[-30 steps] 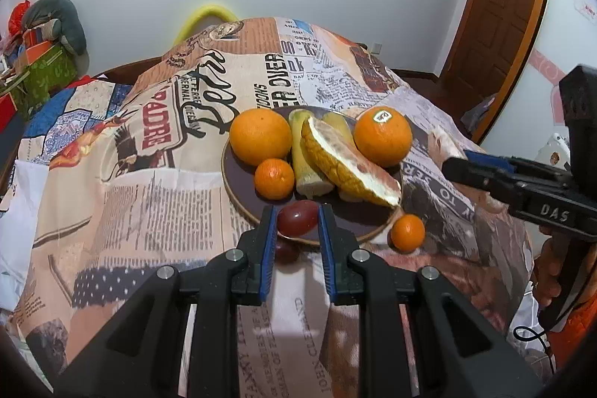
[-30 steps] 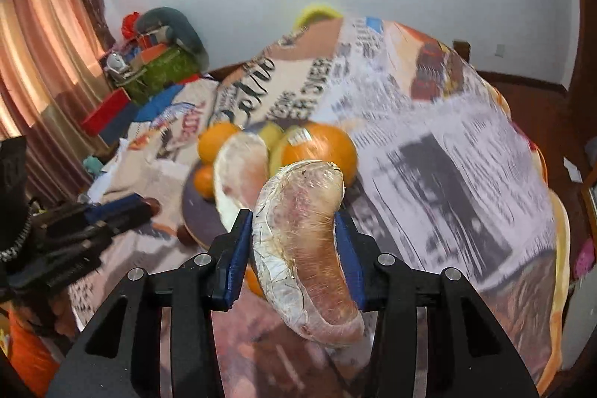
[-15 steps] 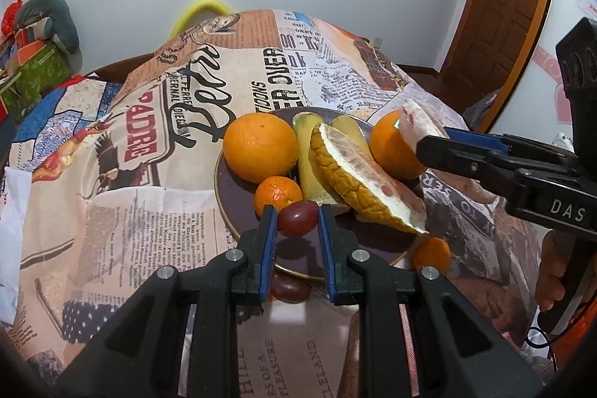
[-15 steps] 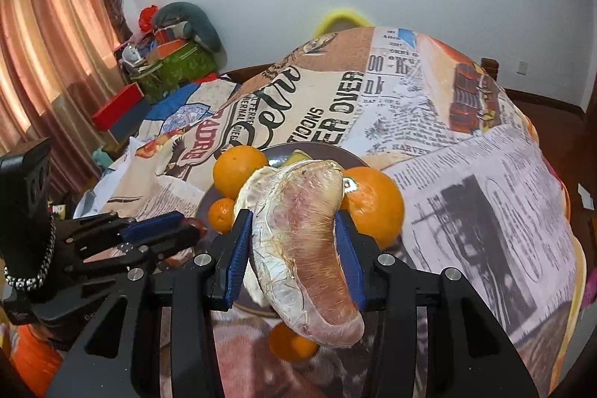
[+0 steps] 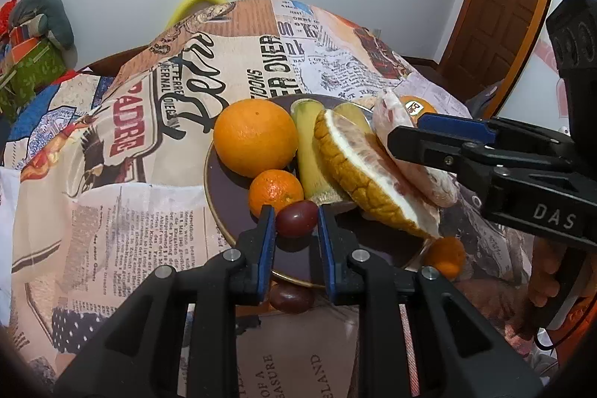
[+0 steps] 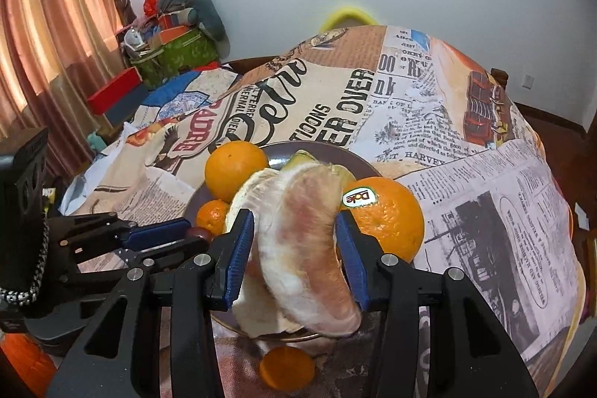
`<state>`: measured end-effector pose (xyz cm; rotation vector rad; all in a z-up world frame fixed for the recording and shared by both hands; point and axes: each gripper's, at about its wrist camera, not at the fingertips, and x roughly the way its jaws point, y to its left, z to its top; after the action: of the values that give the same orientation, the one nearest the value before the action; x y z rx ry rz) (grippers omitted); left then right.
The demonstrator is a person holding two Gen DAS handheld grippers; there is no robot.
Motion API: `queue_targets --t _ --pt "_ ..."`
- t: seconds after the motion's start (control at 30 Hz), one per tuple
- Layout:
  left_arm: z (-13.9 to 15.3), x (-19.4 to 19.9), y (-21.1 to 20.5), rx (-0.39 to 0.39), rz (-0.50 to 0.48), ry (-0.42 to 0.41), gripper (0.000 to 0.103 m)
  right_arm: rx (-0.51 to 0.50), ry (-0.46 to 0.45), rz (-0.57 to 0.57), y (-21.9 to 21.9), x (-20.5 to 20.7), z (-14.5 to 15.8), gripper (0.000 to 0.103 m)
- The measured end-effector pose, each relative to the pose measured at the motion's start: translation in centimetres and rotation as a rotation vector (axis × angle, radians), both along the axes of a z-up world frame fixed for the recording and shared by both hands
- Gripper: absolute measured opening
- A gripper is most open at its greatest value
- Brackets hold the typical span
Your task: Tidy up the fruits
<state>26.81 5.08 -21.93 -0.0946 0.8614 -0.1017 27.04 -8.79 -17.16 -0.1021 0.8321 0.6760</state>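
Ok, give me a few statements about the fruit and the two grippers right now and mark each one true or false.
1. The left gripper holds a dark red grape above the plate. True.
2. The right gripper has nothing between its fingers. False: a peeled pomelo segment sits between them, and its jaws are opening.
3. The orange with the sticker lies on the plate's right side, seen from the right wrist. True.
4. All small mandarins are on the plate. False: one mandarin lies on the tablecloth just off the near rim.
5. A second grape lies on the cloth beside the plate. True.
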Motion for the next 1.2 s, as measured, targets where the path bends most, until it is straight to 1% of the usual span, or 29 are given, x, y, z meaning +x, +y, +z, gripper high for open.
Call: queue_targets --t 0.1,0.23,0.37,0.6,0.83,1.03,1.2 --pt "-0.2 0.1 0.0 -0.008 -0.001 0.014 0.022 -0.003 0.004 0.003 0.0 0.1 -0.1 0.044" --pt "-0.1 0.0 0.0 -0.004 -0.001 0.020 0.030 -0.007 0.005 0.004 0.0 0.0 0.1 0.044" --pt "0.2 -0.3 -0.1 0.001 0.001 0.019 0.030 0.000 0.000 0.002 -0.4 -0.4 0.5 0.044" --pt "2.2 -1.8 0.4 0.004 0.023 -0.019 0.031 0.009 -0.016 -0.009 -1.7 -1.9 1.7 0.044" --pt "3.7 -4.1 1.2 0.020 0.043 -0.036 0.034 0.010 -0.008 -0.034 -3.2 -3.5 1.8 0.044" --pt "3.1 -5.8 1.7 0.020 0.053 -0.006 0.035 0.003 0.023 -0.038 -3.8 -4.8 1.0 0.044" --pt "2.1 -6.6 1.6 0.012 0.047 0.024 0.035 -0.017 0.064 -0.028 -3.7 -5.7 -0.7 0.045"
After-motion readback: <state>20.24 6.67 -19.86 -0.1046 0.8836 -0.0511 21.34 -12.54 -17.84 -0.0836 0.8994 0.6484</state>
